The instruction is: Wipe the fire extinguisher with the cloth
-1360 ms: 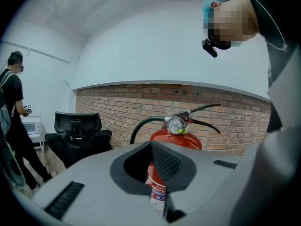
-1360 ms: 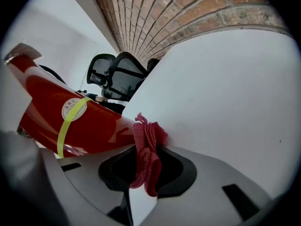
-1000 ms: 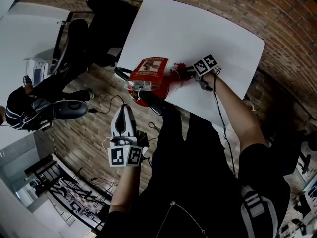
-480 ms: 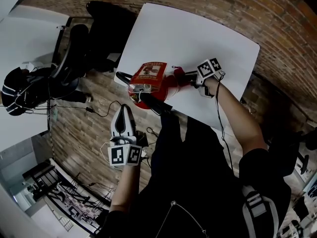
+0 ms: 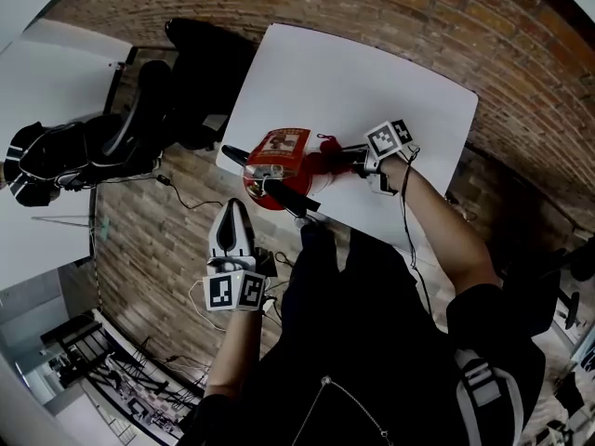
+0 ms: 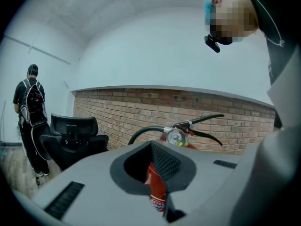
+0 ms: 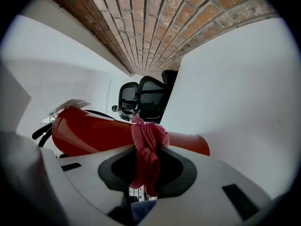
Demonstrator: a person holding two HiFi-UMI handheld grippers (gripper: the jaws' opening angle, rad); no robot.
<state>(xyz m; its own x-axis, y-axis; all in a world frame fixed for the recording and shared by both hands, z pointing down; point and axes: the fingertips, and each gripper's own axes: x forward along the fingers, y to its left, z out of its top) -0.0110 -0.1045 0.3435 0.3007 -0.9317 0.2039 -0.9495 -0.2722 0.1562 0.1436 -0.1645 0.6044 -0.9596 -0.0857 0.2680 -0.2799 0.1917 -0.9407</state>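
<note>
Fire extinguisher (image 6: pixel 157 188): at lower centre of the left gripper view, only a red strip shows through the slit of the left gripper (image 6: pixel 156 163). The rest of the cylinder lies behind it.
Label (image 5: pixel 280 142): the print is too small to read in the head view.
Cloth (image 7: pixel 146 147): in the head view it merges with the red cylinder, so its outline cannot be told.
Right gripper (image 7: pixel 146 172): it covers the cylinder's underside at lower centre.
Person (image 5: pixel 42 161): small and dark at the left of the head view.

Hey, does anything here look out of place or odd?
The fire extinguisher seems to stand right at the corner of the table, its handle sticking out past the edge. Nothing looks spilled or damaged.
</note>
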